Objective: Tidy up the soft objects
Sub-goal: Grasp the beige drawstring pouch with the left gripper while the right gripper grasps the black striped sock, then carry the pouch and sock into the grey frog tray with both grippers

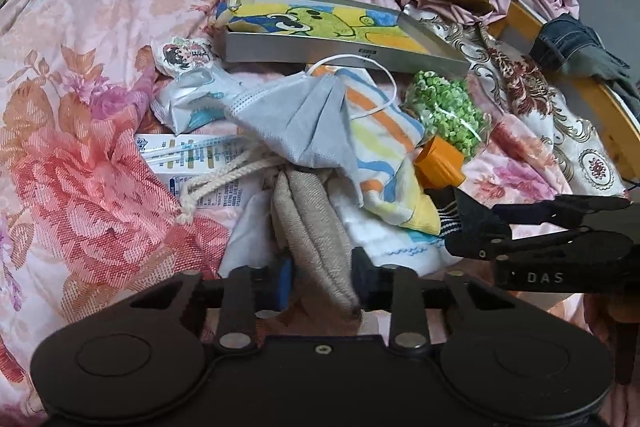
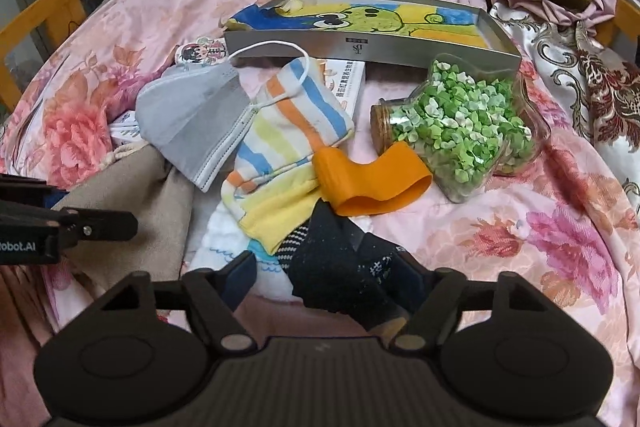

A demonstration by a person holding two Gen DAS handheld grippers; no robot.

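- The left gripper [image 1: 322, 277] is closed on a beige cloth [image 1: 316, 223], pads pressing both sides.
- The right gripper [image 2: 334, 277] clamps a dark sock [image 2: 340, 267].
- Just beyond lie a striped cloth [image 2: 288, 131], a grey mask [image 2: 192, 123] and an orange band [image 2: 372, 183].
- A jar [image 2: 460, 135] of green paper stars and a tray [image 2: 360, 47] sit farther back on the floral quilt [image 2: 540, 247].

A beige knitted cloth pouch [image 1: 316, 227] with a cream drawstring lies crumpled on the pink floral quilt; a grey pleated face mask [image 2: 192, 131] rests partly on it and on a pastel-striped folded sock [image 2: 288, 131]; just below, a dark navy sock [image 2: 348, 267] lies bunched on a white towel [image 2: 224, 243].
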